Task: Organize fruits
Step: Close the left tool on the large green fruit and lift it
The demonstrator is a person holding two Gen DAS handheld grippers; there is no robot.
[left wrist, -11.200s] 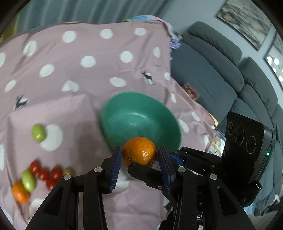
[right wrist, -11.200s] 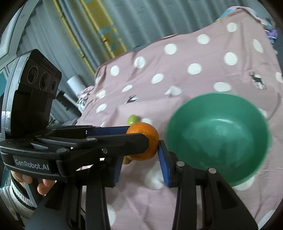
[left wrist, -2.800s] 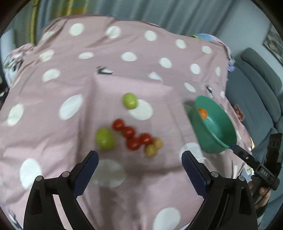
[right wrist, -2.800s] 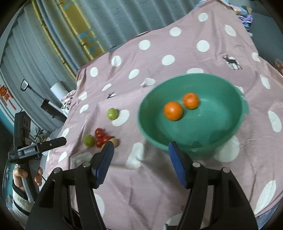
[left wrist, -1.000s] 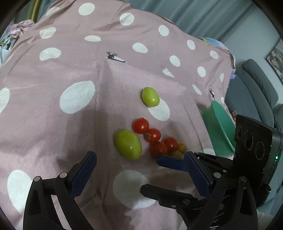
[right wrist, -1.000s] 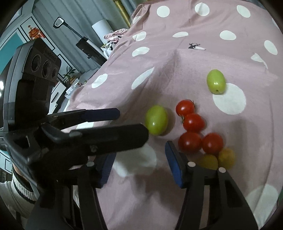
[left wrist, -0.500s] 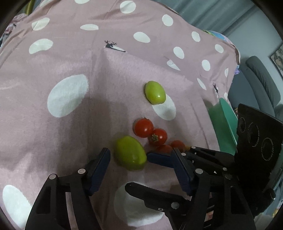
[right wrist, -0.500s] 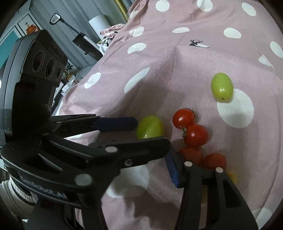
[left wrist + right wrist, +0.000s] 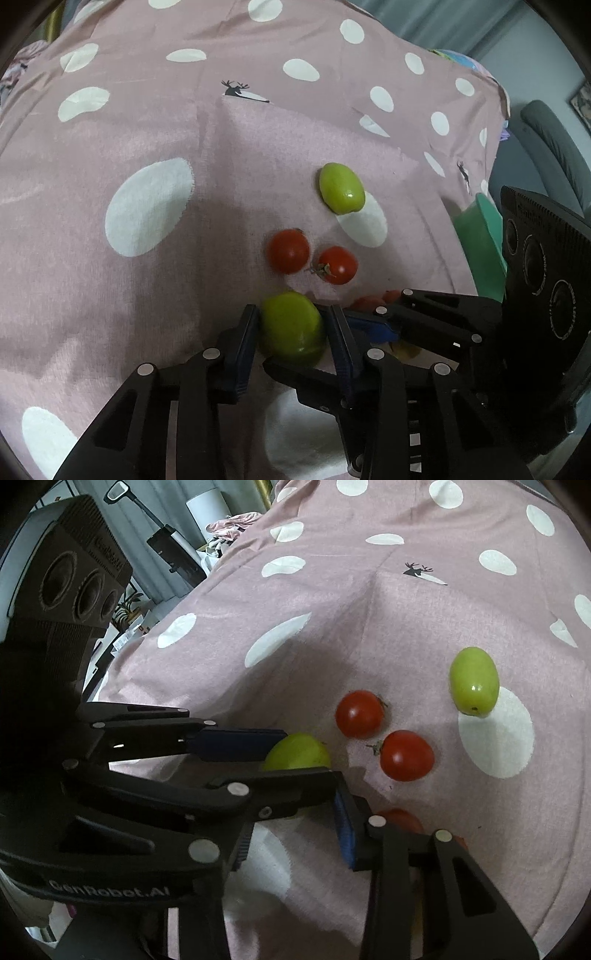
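Note:
A green oval fruit (image 9: 290,325) lies on the pink dotted cloth (image 9: 147,129), and my left gripper (image 9: 291,312) is closing with both blue pads against its sides. In the right wrist view the same fruit (image 9: 295,753) shows between the left gripper's (image 9: 306,755) fingers. My right gripper (image 9: 291,812) crosses it from the right and is also closing. The fruit sits at its fingertips, but the left gripper's finger hides any contact. A second green fruit (image 9: 341,188) and two red tomatoes (image 9: 288,251) (image 9: 337,265) lie just beyond. The teal bowl's rim (image 9: 480,240) shows at the right.
More small tomatoes (image 9: 400,818) lie half hidden under the right gripper's fingers. A grey sofa (image 9: 546,140) stands past the cloth's right edge. Household clutter (image 9: 177,554) stands beyond the left edge in the right wrist view. Bare cloth stretches to the left and far side.
The left jaws have gone from wide apart to closed against the near green fruit. Both grippers came nearer the fruit and now cross each other, and the right jaws have narrowed.

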